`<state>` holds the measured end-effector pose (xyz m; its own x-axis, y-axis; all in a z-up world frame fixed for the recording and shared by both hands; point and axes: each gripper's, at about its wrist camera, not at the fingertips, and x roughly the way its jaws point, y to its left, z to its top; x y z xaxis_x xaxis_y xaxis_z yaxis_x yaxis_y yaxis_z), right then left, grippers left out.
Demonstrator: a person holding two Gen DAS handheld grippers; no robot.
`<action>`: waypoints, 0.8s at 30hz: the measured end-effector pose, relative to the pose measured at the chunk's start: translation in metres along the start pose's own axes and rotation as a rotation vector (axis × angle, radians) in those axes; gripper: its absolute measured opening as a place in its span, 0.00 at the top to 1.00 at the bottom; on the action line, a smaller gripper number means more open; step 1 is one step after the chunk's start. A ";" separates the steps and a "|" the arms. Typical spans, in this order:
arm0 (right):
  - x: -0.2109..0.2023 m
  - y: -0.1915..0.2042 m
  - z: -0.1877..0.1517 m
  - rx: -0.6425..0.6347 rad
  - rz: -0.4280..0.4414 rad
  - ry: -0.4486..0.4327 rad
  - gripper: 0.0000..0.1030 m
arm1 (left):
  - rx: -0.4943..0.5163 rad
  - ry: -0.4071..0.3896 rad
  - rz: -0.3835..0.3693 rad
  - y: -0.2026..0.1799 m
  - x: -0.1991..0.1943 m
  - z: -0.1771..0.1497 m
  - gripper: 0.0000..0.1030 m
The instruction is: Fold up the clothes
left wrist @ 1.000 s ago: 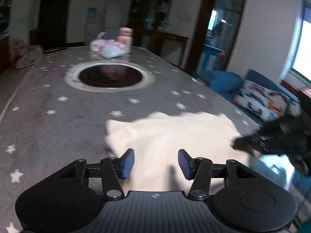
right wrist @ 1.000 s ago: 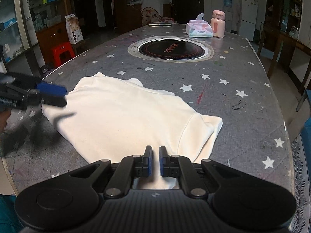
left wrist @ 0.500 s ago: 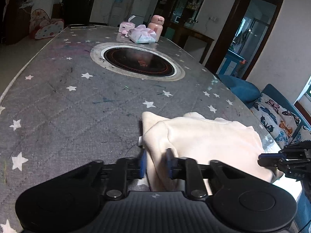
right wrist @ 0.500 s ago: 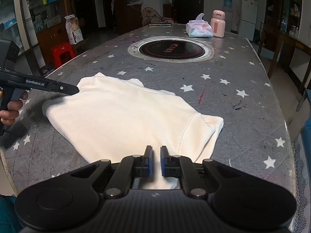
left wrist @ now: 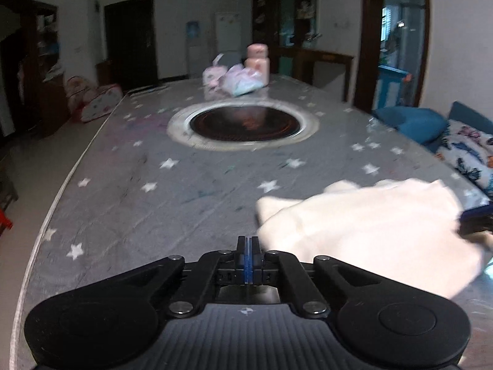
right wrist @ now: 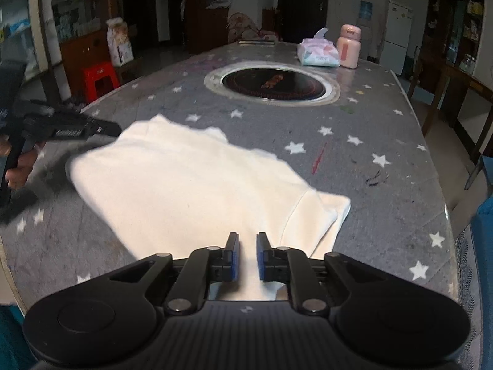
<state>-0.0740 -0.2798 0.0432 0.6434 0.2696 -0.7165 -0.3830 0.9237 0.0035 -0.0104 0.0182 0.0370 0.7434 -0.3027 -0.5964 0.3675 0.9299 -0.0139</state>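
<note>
A cream garment (right wrist: 200,185) lies flat on the grey star-patterned table (right wrist: 385,117). In the left wrist view the garment (left wrist: 363,234) sits to the right of my left gripper (left wrist: 248,242). That gripper is shut, its blue pads together, and no cloth shows between them. From the right wrist view the left gripper (right wrist: 114,129) has its tip at the garment's far left edge, with a hand behind it. My right gripper (right wrist: 248,243) hovers over the garment's near hem. Its jaws are opening, a narrow gap with cloth lying under it. The right gripper's tip (left wrist: 474,219) shows at the cloth's right edge.
A round black hob (right wrist: 272,81) is set into the table's middle. A tissue pack (right wrist: 317,54) and a pink bottle (right wrist: 348,46) stand at the far end. A red stool (right wrist: 100,77) is left of the table, blue cushions (left wrist: 416,123) on the other side.
My left gripper went from wide open to shut and swung left, so the garment now lies to its right. The right gripper's jaws parted slightly. The garment kept its shape.
</note>
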 end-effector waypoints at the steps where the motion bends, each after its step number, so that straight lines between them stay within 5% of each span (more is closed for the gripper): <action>1: 0.001 -0.002 0.003 0.005 -0.009 -0.007 0.87 | -0.001 -0.006 -0.019 -0.002 -0.004 0.003 0.95; 6: 0.013 -0.014 0.021 0.021 -0.043 -0.021 0.86 | -0.011 -0.007 -0.132 -0.020 -0.009 0.010 0.87; 11: 0.033 -0.024 0.023 0.039 -0.073 0.028 0.82 | 0.015 0.031 -0.151 -0.031 0.002 0.001 0.81; 17: 0.017 -0.014 0.027 0.086 -0.105 -0.044 0.67 | 0.021 0.056 -0.182 -0.036 0.012 -0.008 0.62; 24: 0.010 0.018 0.018 0.236 -0.049 -0.159 0.61 | 0.018 0.075 -0.194 -0.038 0.014 -0.007 0.57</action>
<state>-0.0626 -0.2553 0.0488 0.7602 0.2449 -0.6017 -0.1961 0.9695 0.1468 -0.0179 -0.0194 0.0235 0.6142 -0.4588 -0.6421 0.5100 0.8517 -0.1208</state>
